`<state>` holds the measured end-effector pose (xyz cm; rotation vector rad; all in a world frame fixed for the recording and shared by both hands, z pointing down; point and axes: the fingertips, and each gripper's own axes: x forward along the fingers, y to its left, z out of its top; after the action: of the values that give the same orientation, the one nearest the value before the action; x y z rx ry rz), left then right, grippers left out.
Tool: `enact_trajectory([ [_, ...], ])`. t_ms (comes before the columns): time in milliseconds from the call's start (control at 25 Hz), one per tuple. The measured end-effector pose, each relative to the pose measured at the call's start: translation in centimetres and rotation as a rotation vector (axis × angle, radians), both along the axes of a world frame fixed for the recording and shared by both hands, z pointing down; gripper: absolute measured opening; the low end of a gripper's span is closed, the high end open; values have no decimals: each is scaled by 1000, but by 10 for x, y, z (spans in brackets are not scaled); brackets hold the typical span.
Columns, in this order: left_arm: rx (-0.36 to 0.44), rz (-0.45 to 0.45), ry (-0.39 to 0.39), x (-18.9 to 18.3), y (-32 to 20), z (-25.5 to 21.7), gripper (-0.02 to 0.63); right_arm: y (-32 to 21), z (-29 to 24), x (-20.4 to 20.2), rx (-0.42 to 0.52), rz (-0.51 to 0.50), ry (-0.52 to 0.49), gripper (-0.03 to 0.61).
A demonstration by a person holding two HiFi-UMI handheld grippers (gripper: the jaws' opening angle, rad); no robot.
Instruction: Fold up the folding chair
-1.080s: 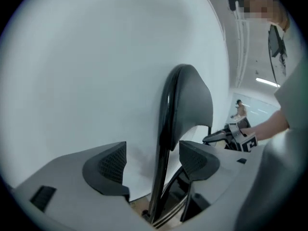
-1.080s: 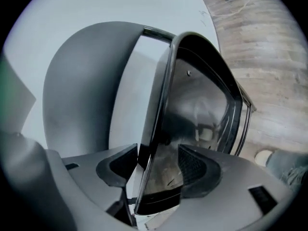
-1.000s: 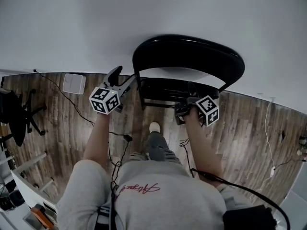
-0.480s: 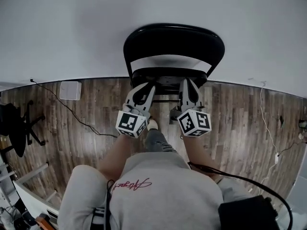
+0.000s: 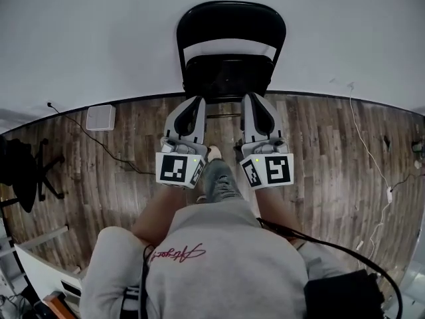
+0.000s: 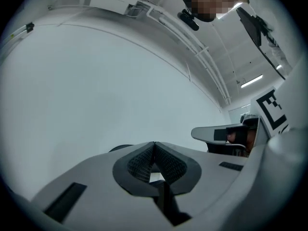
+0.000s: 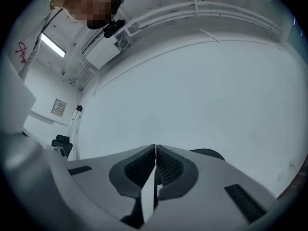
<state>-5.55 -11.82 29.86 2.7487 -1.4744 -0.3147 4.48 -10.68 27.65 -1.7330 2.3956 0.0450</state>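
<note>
Left gripper [image 5: 196,102] and right gripper [image 5: 252,100] are pressed together, empty. At twelve o'clock the unheld folding chair [image 5: 229,52] could slip down the wall [image 5: 86,38].

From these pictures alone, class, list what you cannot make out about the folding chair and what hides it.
1. Legs of the folding chair, head view: behind the left gripper and right gripper.
2. Most of the chair, both gripper views: only a dark sliver shows above each gripper's body.
3. Seat fully flat or not, head view: too dark.
</note>
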Motion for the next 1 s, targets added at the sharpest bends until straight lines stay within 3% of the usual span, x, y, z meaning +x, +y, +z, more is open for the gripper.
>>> enact_trajectory([
  [360, 7, -22, 9, -23, 109, -35, 16, 102, -26, -14, 19, 5, 12, 18],
  [520, 15, -27, 25, -13, 142, -43, 17, 133, -31, -4, 26, 1, 20, 18],
  [1000, 67, -63, -33, 17, 218, -53, 16, 205, -36, 20, 32, -30, 61, 18],
])
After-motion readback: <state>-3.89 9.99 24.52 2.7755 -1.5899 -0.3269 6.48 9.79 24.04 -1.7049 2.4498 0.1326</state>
